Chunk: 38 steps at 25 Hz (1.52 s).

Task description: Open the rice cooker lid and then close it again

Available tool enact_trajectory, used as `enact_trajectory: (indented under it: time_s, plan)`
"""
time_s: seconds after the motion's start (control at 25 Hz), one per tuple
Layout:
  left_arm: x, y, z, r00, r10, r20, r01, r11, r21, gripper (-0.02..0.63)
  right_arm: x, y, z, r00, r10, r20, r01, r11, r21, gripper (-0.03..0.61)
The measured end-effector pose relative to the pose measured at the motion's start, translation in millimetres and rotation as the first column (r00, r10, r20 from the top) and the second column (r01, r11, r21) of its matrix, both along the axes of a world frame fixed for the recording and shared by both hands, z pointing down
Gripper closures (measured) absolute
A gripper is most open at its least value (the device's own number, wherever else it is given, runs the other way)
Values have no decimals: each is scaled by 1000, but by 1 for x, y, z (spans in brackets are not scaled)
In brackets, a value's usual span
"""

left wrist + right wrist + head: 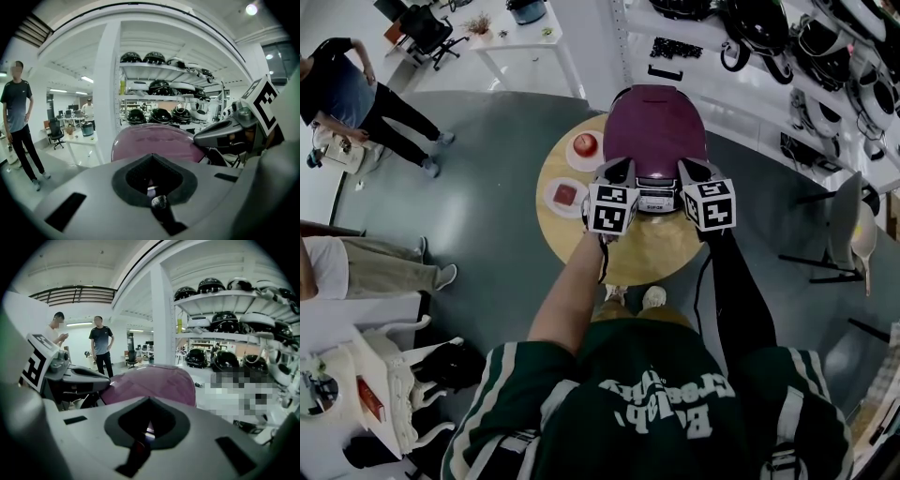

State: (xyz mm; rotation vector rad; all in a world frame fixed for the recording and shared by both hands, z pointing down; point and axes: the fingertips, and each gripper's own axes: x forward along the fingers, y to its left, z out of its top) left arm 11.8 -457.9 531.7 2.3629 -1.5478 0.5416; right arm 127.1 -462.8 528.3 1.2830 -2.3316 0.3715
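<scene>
Round desk | I count one rice cooker, lid down | two plates | left hand-held gripper, right hand-held gripper: both pressed together.

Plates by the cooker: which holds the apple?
The farther plate; the nearer plate, beside the left gripper, holds only a small red piece.

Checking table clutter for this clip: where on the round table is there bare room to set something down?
Bare wood runs along the table's near edge, behind the left gripper and right gripper. The left is crowded: an apple plate and a second plate. The rice cooker fills the far side.
</scene>
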Motion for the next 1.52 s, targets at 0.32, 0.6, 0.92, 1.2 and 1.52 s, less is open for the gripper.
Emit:
enact_trajectory:
  time_s: [0.32,0.6,0.92,1.2,1.52]
  plan:
    - [-1,-3,-12,1000,-9,-19,10,999,42,618,5,0,-17,996,26,90,-34,996,87,575]
    - [-4,12,-72,998,-38,-44,46,977,210,617,16,12,-68,985,30,167,-66,975,214,575]
    - [3,41,-127,998,-39,-58,56,946,321,618,23,34,-117,979,-16,205,-53,944,327,575]
    - [6,54,-150,997,-18,-70,42,933,358,618,34,45,-137,984,-15,176,-54,922,384,575]
    - [16,59,-146,998,-11,-62,32,933,359,618,38,45,-139,984,-19,179,-54,917,395,575]
